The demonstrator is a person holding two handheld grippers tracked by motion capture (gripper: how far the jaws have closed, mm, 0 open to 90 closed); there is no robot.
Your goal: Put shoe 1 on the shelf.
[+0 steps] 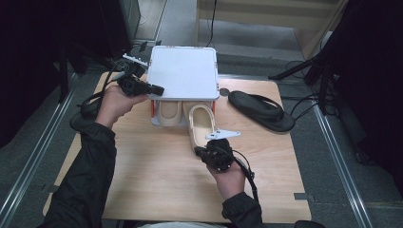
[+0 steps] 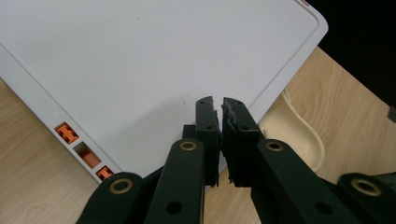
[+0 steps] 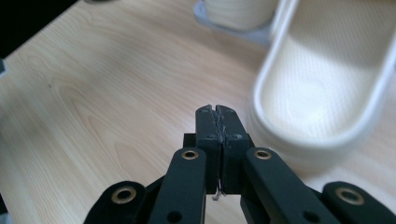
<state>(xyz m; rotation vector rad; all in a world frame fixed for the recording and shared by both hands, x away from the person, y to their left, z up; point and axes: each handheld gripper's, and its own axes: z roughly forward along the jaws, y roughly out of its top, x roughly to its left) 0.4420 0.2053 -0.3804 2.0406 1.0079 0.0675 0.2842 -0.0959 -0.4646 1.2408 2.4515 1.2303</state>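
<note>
While the left gripper (image 1: 159,89) is held at the near left corner of the white box lid (image 1: 184,72), its jaws are seen nearly closed, with only a thin slit between the pads and nothing clamped in it. In the left gripper view the pads (image 2: 208,122) are laid over the lid (image 2: 140,60) close to its front edge, though contact with the surface cannot be confirmed. Orange latches (image 2: 67,132) are seen set in the lid's side rim. The lid is raised over a shallow box on the wooden table (image 1: 157,175), and the heel of a cream shoe (image 1: 168,113) is seen under it.

A second cream shoe (image 1: 200,124) is lying half out of the box, its heel pointed toward the person. The right gripper (image 1: 198,152) is held just beside that heel, with its jaws fully closed on nothing. In the right gripper view the closed tips (image 3: 217,122) are seen above bare wood, just left of the shoe's rounded heel (image 3: 322,93), and no contact is seen.

A black sandal (image 1: 261,110) is lying on the table to the right of the box, well apart from both grippers.
</note>
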